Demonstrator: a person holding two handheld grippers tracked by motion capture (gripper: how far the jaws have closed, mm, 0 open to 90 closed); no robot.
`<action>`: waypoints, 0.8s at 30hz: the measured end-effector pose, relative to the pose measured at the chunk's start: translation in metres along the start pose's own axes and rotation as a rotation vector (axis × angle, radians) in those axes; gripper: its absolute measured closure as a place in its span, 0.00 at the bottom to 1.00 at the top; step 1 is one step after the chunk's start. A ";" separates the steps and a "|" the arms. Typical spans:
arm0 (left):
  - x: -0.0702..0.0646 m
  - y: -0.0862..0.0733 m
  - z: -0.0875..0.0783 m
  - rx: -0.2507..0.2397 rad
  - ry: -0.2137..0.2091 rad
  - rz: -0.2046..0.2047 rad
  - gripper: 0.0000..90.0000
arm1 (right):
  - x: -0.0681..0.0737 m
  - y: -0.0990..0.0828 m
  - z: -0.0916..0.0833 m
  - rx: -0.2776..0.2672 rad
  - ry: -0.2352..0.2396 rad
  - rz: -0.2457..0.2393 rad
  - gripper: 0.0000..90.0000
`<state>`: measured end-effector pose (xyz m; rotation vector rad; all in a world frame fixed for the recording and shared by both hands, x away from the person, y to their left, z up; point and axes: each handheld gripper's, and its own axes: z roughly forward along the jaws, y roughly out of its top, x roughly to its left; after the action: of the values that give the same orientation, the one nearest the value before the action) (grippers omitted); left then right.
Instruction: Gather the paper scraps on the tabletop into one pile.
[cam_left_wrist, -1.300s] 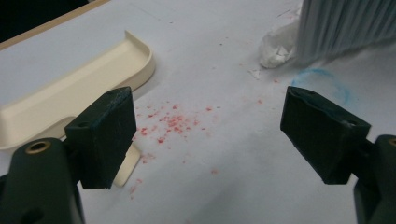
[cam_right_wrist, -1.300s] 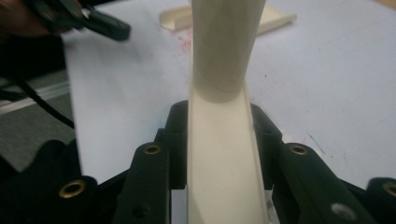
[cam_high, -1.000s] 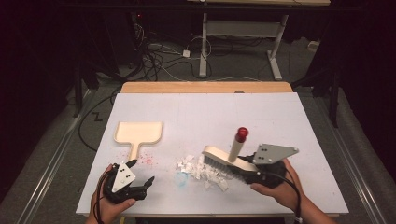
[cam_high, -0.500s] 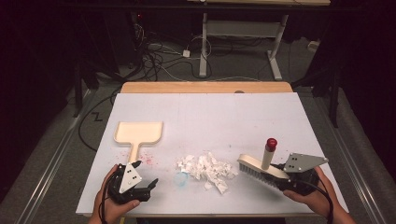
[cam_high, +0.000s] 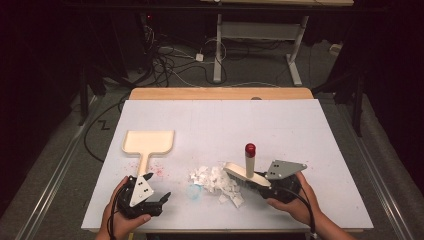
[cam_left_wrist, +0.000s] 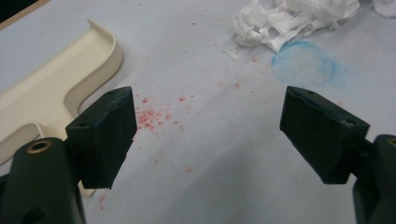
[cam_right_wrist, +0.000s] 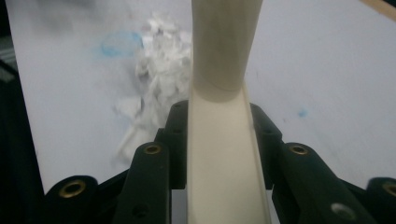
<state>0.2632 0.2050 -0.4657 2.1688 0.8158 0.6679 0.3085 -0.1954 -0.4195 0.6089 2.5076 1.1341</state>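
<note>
Brush (cam_high: 243, 175) sits clamped in the right claw (cam_high: 265, 183), cream body gripped between both black jaws, as the right gripper view (cam_right_wrist: 219, 154) shows up close. Bristles rest on the desk (cam_high: 220, 120) at the right edge of the paper scraps (cam_high: 215, 181), touching them. Handle with red tip (cam_high: 250, 148) stands upright above the brush body. Scraps lie in a loose white heap near the front middle of the desk, a blue smudge (cam_high: 193, 192) just left of them. Left claw (cam_high: 160, 199) rests at the front left, jaws wide apart with nothing between them, pointing toward the smudge (cam_left_wrist: 303, 65) and scraps (cam_left_wrist: 289, 21). Cream dustpan (cam_high: 148, 143) lies flat farther back on the left, handle toward the left claw, red specks (cam_left_wrist: 152, 114) beside it. Dustpan is well apart from the scraps.
</note>
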 end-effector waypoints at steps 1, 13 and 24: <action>0.000 0.000 0.000 0.000 0.000 0.000 0.20 | 0.000 0.000 0.000 0.000 0.000 0.000 0.75; 0.000 -0.001 -0.003 -0.004 0.001 0.001 0.20 | 0.002 0.010 -0.017 -0.030 -0.071 0.038 0.75; 0.000 0.000 0.000 0.001 -0.001 0.003 0.20 | -0.020 0.005 -0.031 -0.077 -0.165 0.103 0.75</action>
<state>0.2638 0.2050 -0.4658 2.1715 0.8130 0.6682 0.3134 -0.2218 -0.3933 0.7846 2.3061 1.1592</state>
